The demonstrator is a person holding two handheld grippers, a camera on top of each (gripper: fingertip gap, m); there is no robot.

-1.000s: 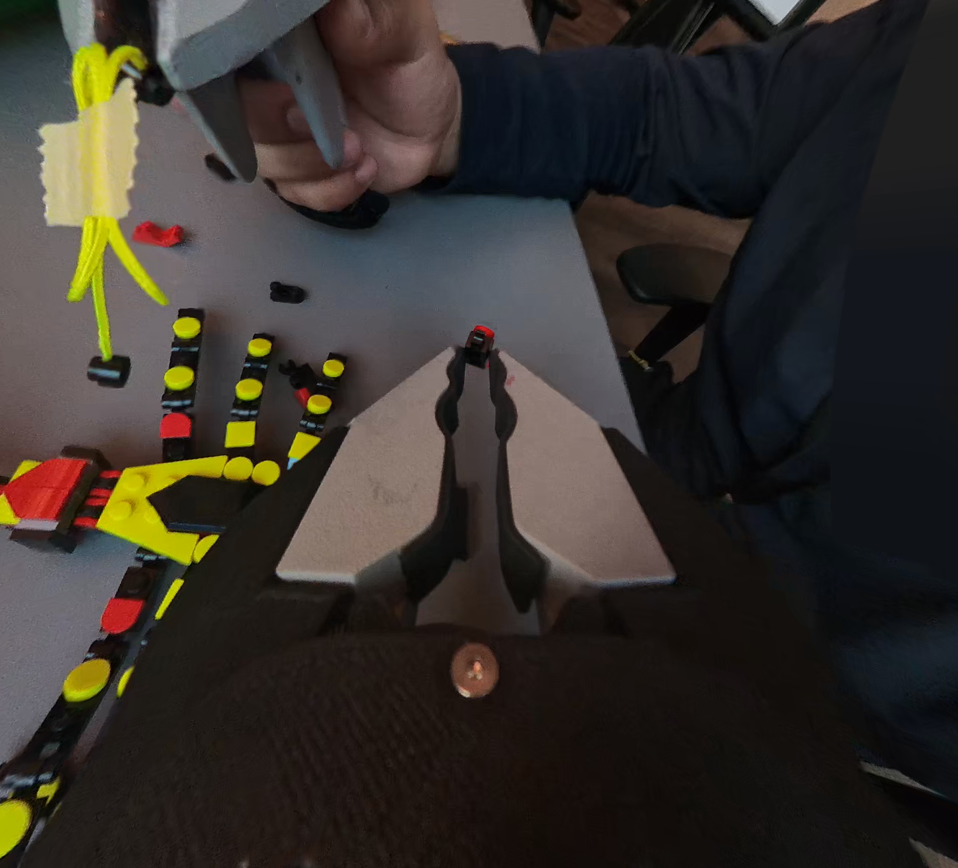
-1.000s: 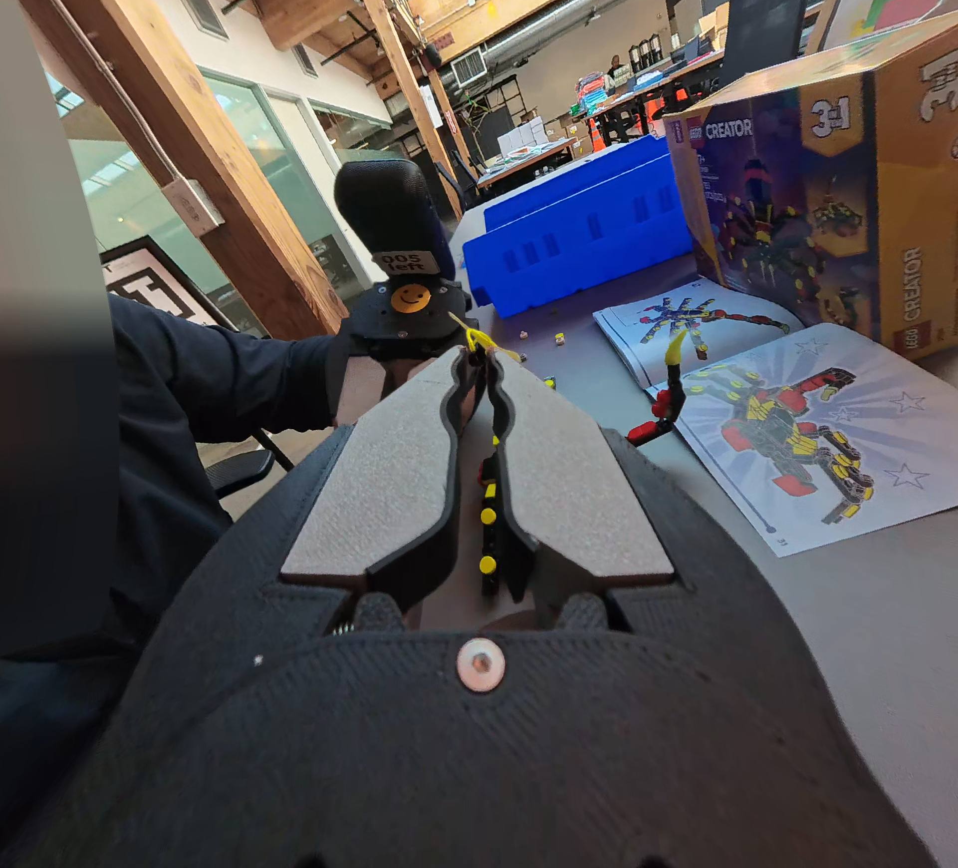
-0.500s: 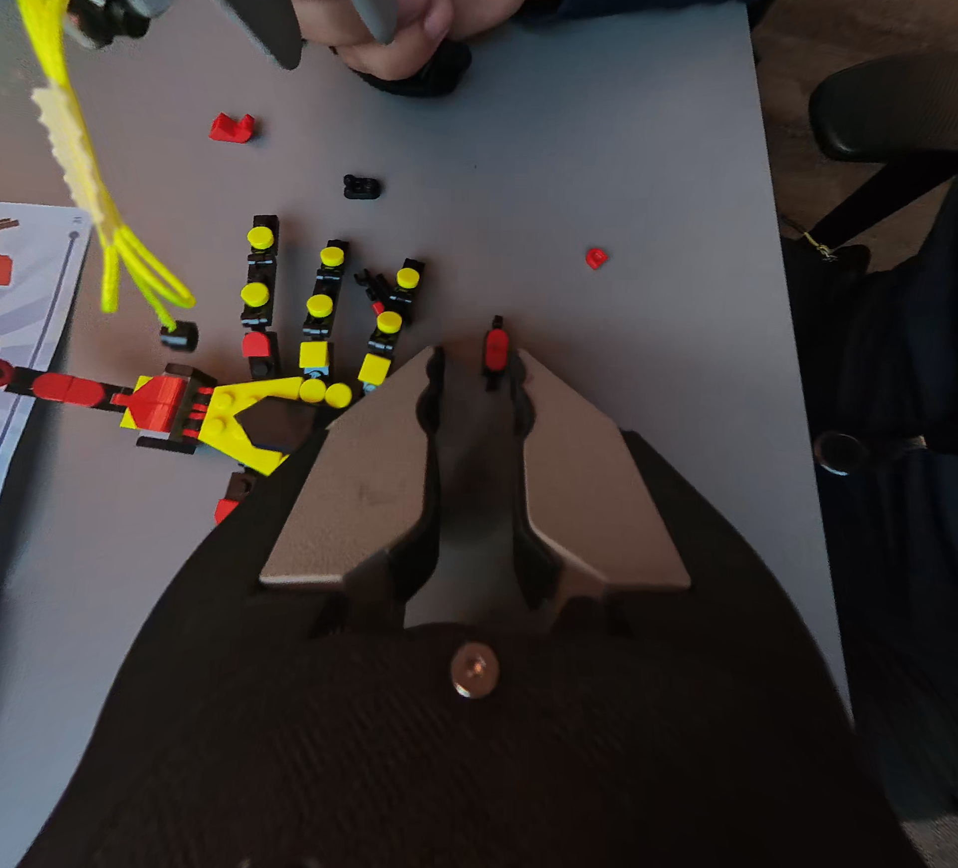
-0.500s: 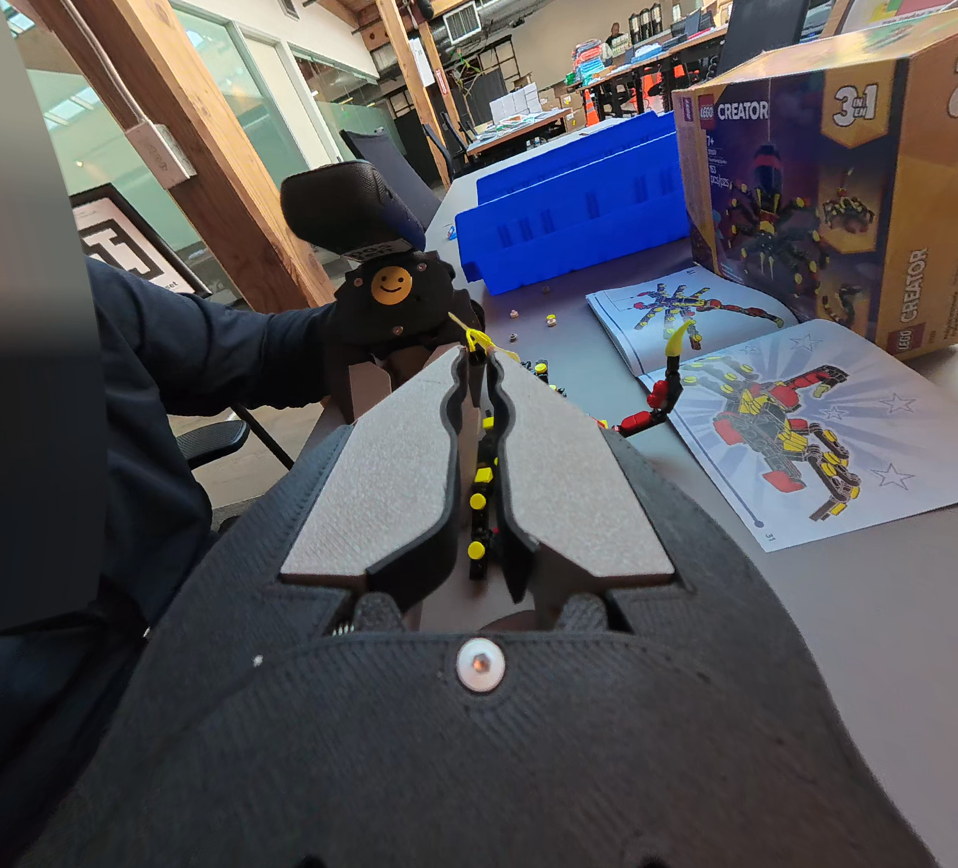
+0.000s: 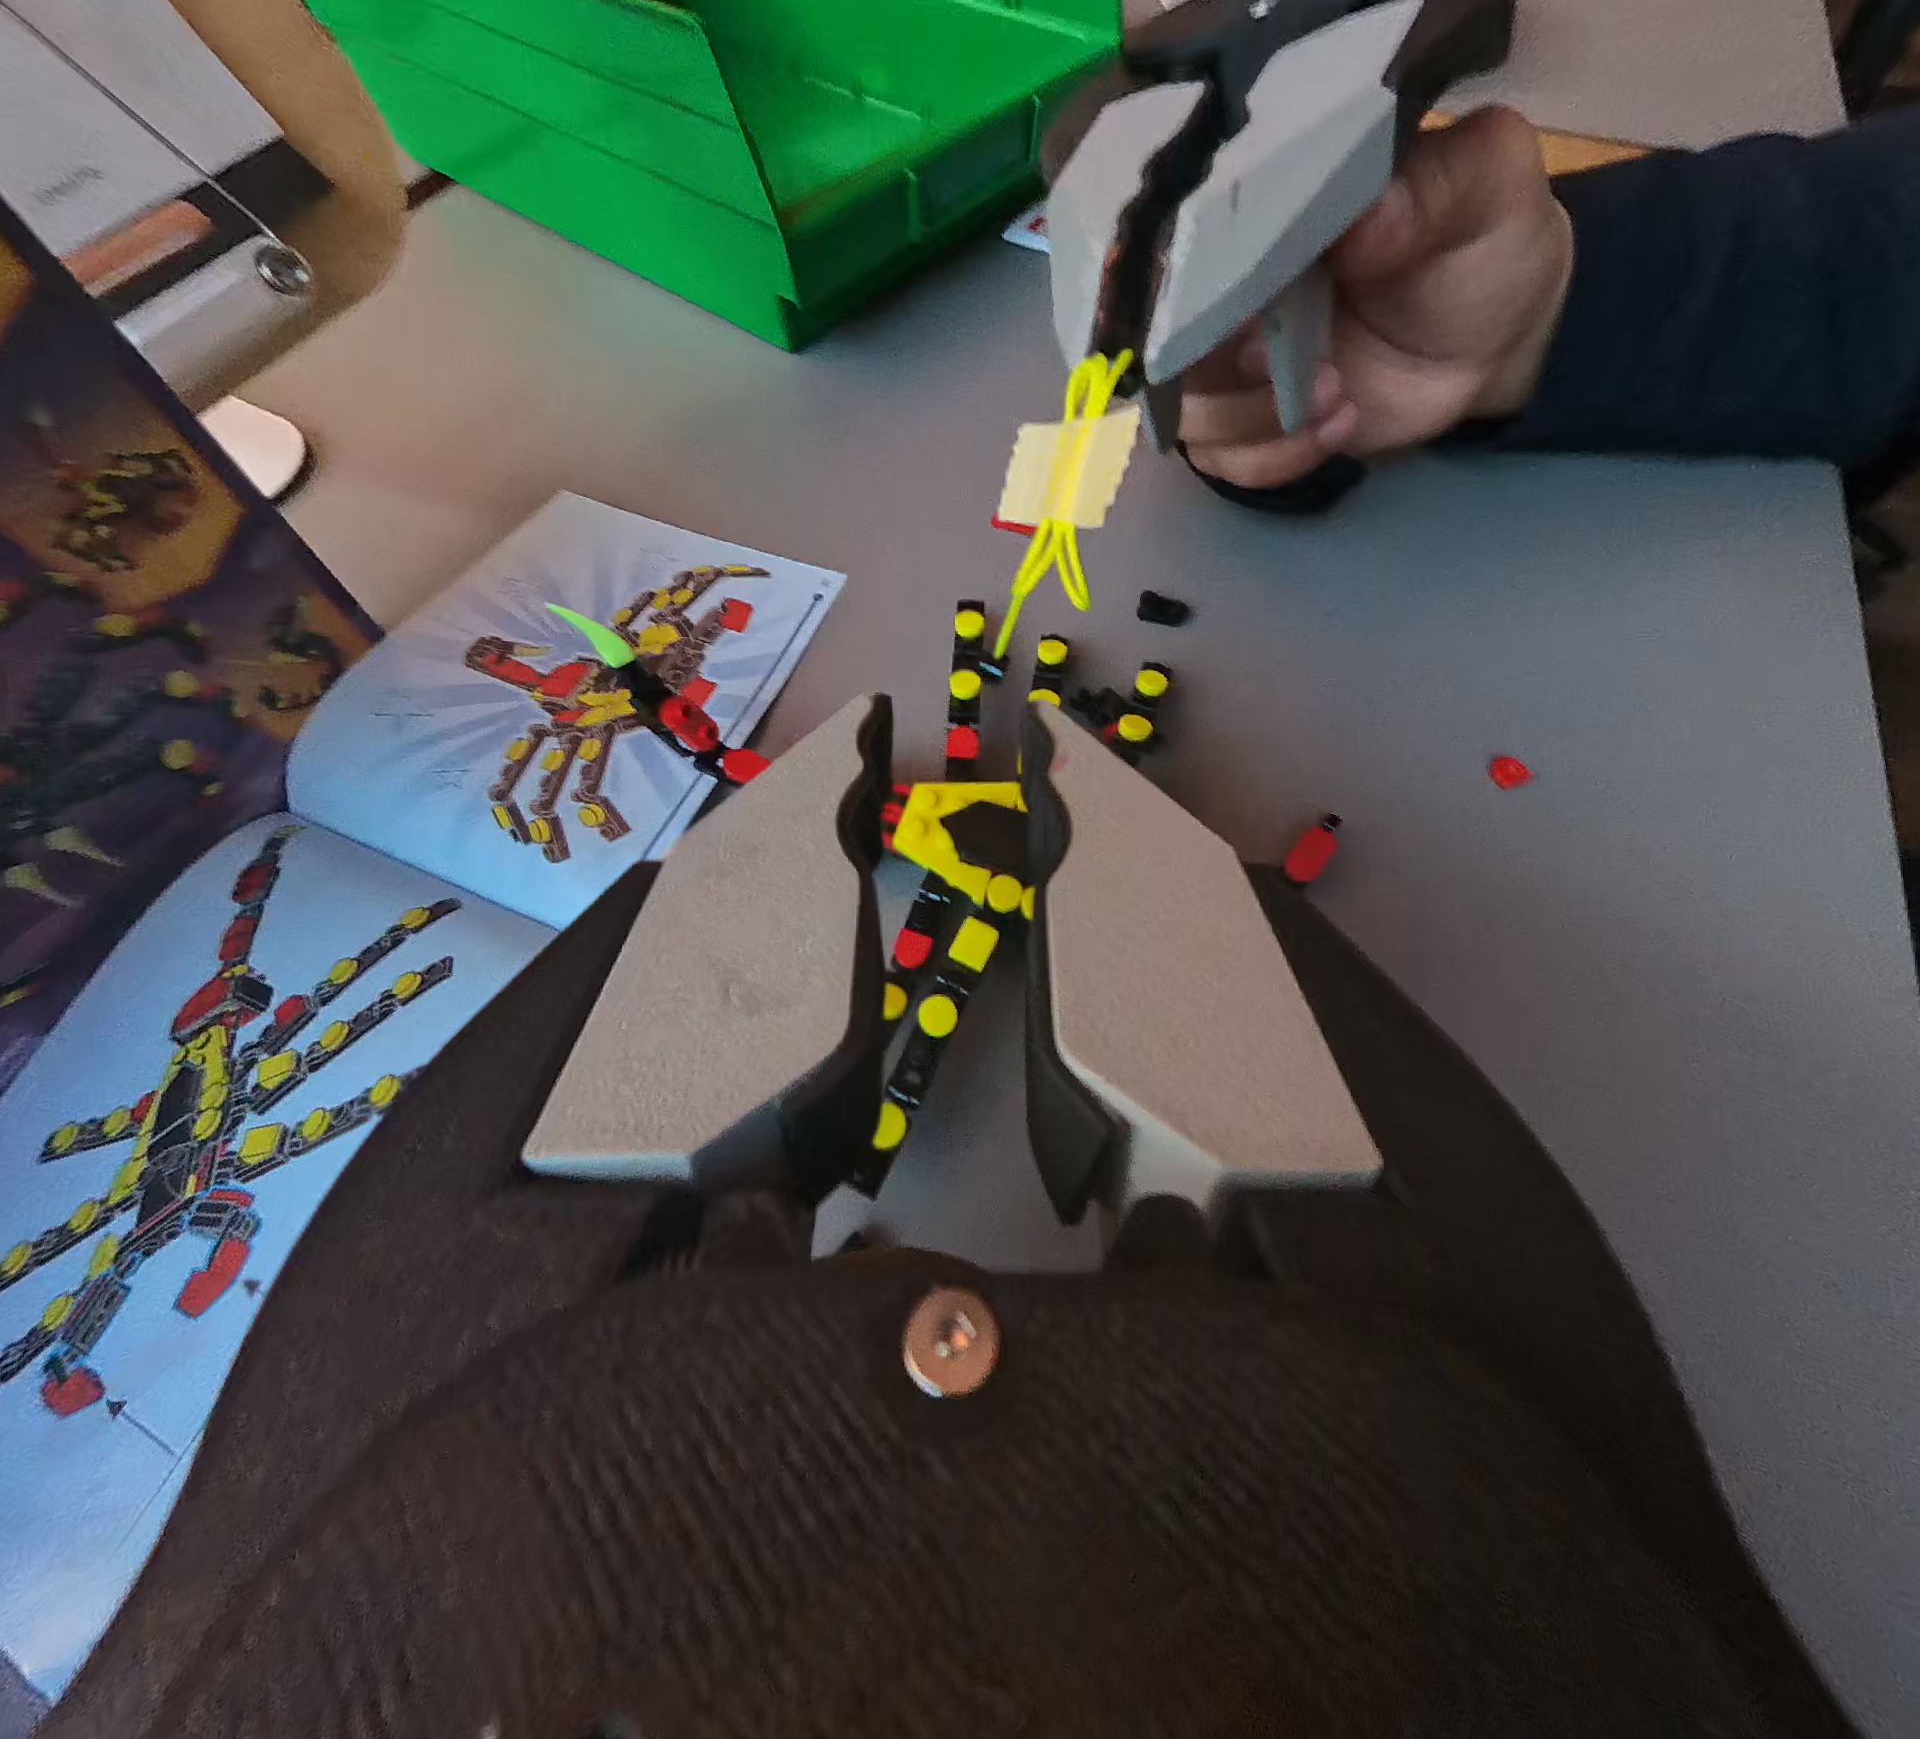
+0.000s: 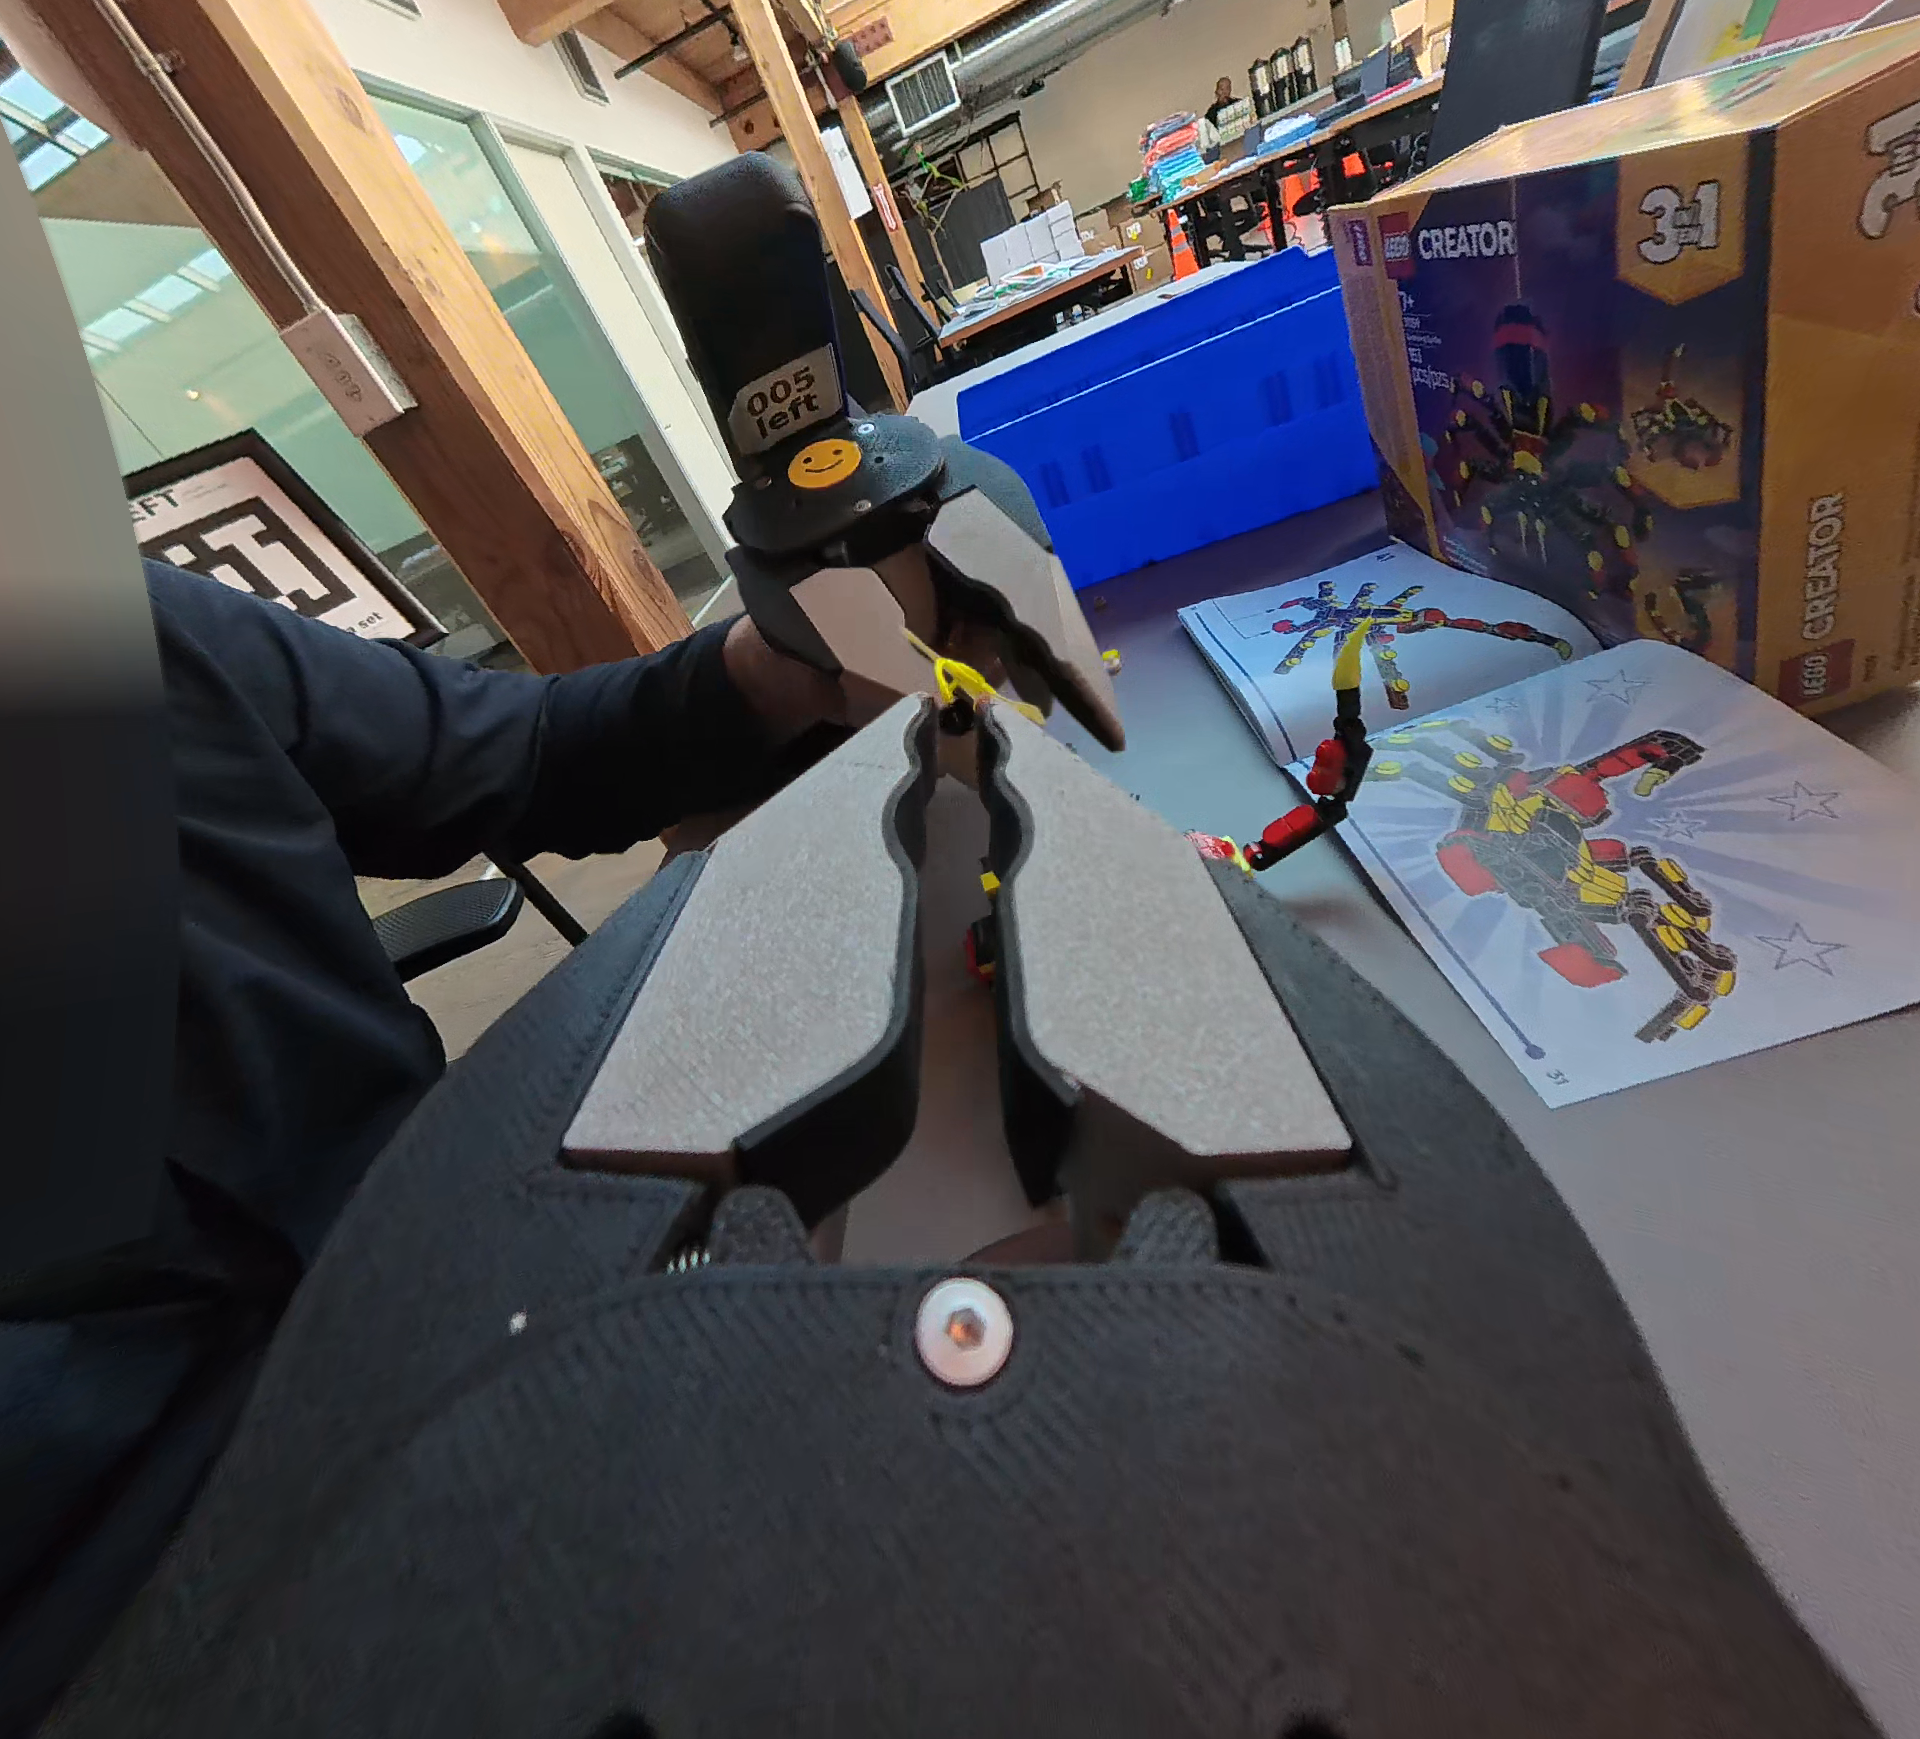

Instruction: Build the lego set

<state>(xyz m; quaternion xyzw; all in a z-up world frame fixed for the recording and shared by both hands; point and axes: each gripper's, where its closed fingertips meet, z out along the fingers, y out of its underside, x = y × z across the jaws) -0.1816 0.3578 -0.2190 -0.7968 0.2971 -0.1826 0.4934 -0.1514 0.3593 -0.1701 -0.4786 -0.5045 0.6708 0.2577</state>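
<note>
The yellow, black and red lego model (image 5: 951,832) lies on the grey table (image 5: 1558,1014), its legs (image 5: 966,650) spread out and its tail (image 5: 665,702) raised over the booklet. My left gripper (image 5: 956,733) is open and empty just above the model's body. A small red and black piece (image 5: 1311,848) lies on the table to its right. My right gripper (image 5: 1127,385) is beyond the model, shut on a yellow string (image 5: 1070,463) with a tape tag. In the right wrist view the right gripper (image 6: 954,718) pinches that string (image 6: 951,681), and the tail (image 6: 1335,764) stands up.
A green bin (image 5: 623,79) stands at the far side, the open instruction booklet (image 5: 436,754) and set box (image 5: 104,598) to the left. Loose red (image 5: 1507,770) and black (image 5: 1162,609) pieces lie nearby. A blue bin (image 6: 1174,422) is behind. The table edge is at the right. Across from one pair of fingers to the other is roughly 6 cm.
My left gripper let go of the small red and black piece, which now lies on the table, and moved left over the model with its jaws wider. The right gripper still holds the string.
</note>
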